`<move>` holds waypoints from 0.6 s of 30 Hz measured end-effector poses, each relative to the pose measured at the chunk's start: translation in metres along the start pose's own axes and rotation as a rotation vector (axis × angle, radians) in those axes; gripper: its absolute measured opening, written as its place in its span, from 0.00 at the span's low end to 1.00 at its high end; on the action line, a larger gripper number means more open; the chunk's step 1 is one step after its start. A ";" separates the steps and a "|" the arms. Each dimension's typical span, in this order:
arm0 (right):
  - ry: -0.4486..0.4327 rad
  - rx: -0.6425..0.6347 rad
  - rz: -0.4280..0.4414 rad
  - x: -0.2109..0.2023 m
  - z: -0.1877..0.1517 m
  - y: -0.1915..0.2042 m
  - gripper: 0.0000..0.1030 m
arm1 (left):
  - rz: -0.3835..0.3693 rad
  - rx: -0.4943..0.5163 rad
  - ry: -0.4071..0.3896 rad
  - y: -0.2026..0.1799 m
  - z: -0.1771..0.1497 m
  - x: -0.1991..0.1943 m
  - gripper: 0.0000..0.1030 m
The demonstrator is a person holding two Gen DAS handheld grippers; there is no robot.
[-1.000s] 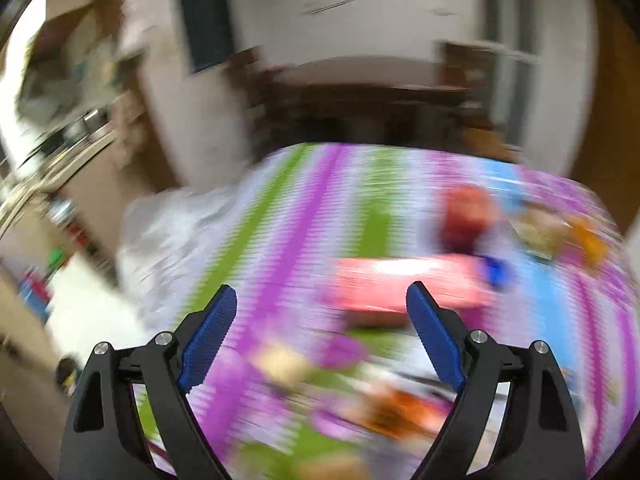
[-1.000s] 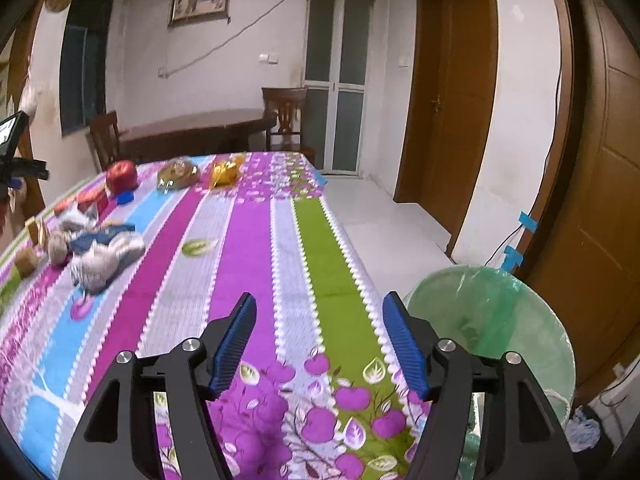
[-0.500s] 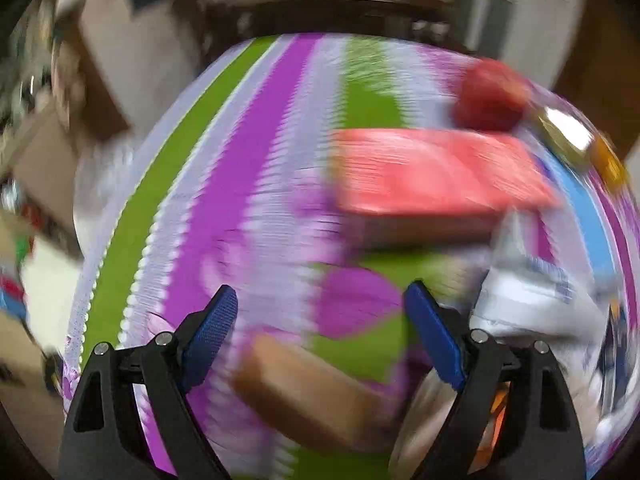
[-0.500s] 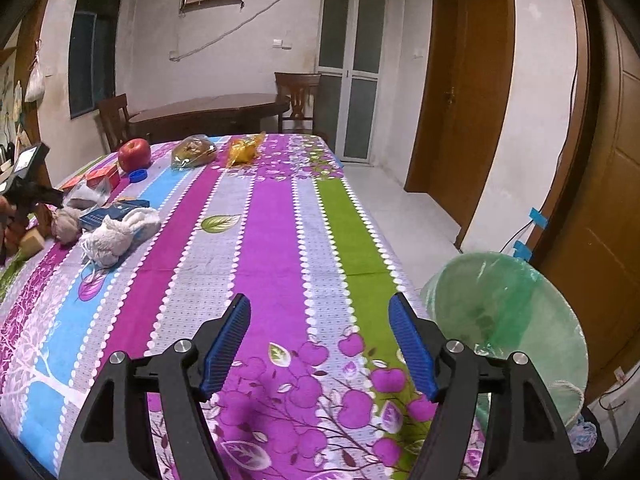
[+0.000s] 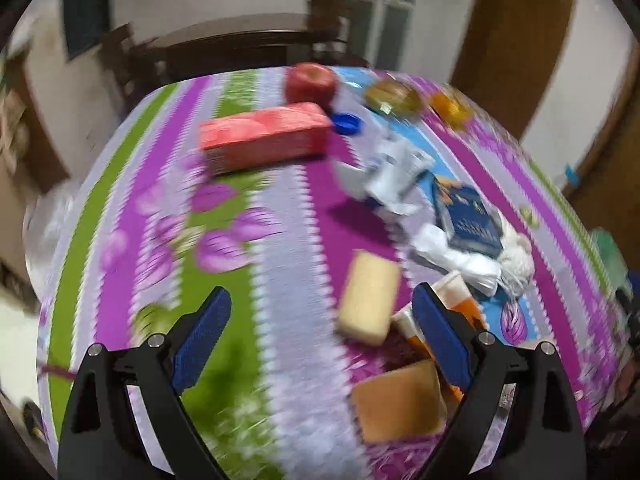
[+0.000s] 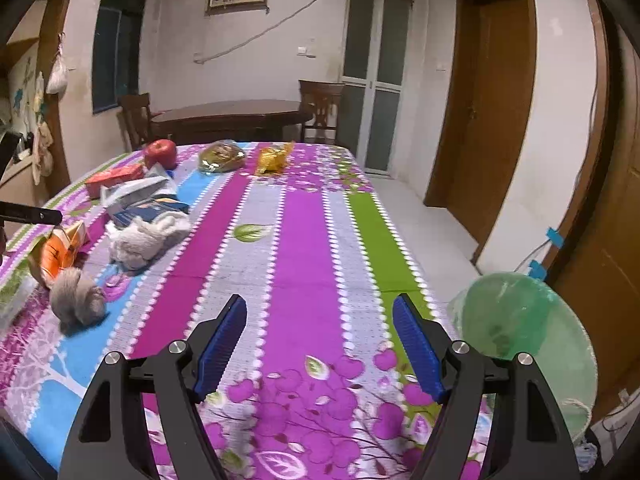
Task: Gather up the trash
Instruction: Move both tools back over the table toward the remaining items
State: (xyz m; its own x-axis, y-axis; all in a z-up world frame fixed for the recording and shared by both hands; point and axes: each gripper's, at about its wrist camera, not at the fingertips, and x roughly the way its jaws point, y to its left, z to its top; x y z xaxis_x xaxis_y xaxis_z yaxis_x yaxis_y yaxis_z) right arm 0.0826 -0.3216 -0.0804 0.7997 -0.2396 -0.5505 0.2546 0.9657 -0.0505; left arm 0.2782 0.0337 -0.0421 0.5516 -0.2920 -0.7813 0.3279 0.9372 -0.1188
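My left gripper (image 5: 320, 332) is open and empty above the striped tablecloth (image 5: 280, 248). A pale yellow block (image 5: 368, 296) lies just ahead between its fingers, a tan block (image 5: 400, 400) and an orange carton (image 5: 460, 312) by the right finger. A crumpled white wrapper (image 5: 396, 172), a blue packet (image 5: 468, 216) and white tissue (image 5: 464, 260) lie beyond. My right gripper (image 6: 320, 344) is open and empty over the table's near edge. The green-lined trash bin (image 6: 520, 328) stands on the floor to its right. The orange carton (image 6: 60, 248) and crumpled tissue (image 6: 148, 240) lie far left.
A red box (image 5: 260, 136), a red apple (image 5: 310, 80), a blue cap (image 5: 347, 123) and two bagged foods (image 5: 394, 98) lie at the table's far end. A grey fluffy lump (image 6: 78, 296) sits left. A dark wooden table with chairs (image 6: 232, 116) stands behind. Doors are at the right.
My left gripper has swung right and pulled back, bringing the blocks, carton and wrappers into view. My right gripper has shifted slightly; both stay open.
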 end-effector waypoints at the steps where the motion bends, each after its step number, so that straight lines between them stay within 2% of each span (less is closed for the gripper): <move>1: -0.003 -0.002 0.015 0.000 0.001 0.003 0.74 | 0.000 -0.012 -0.018 0.010 -0.003 -0.010 0.86; 5: 0.001 -0.029 0.106 0.002 0.008 0.020 0.74 | 0.032 -0.020 -0.068 0.027 -0.030 -0.041 0.86; 10: 0.040 -0.055 0.421 0.008 0.040 0.066 0.56 | 0.026 -0.054 -0.067 0.038 -0.068 -0.049 0.86; 13: 0.058 -0.141 0.568 0.012 0.061 0.112 0.54 | 0.047 -0.079 -0.080 0.038 -0.080 -0.049 0.86; 16: 0.076 -0.269 0.632 0.015 0.069 0.164 0.53 | 0.056 -0.124 -0.090 0.047 -0.090 -0.054 0.86; 18: 0.099 -0.383 0.620 0.023 0.065 0.201 0.52 | 0.037 -0.152 -0.093 0.053 -0.095 -0.056 0.86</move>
State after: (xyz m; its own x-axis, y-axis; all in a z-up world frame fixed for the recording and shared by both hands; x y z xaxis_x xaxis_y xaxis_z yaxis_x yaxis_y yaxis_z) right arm 0.1873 -0.1391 -0.0490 0.6777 0.3549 -0.6441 -0.4510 0.8923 0.0171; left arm 0.1921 0.1174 -0.0629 0.6322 -0.2665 -0.7275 0.1902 0.9636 -0.1877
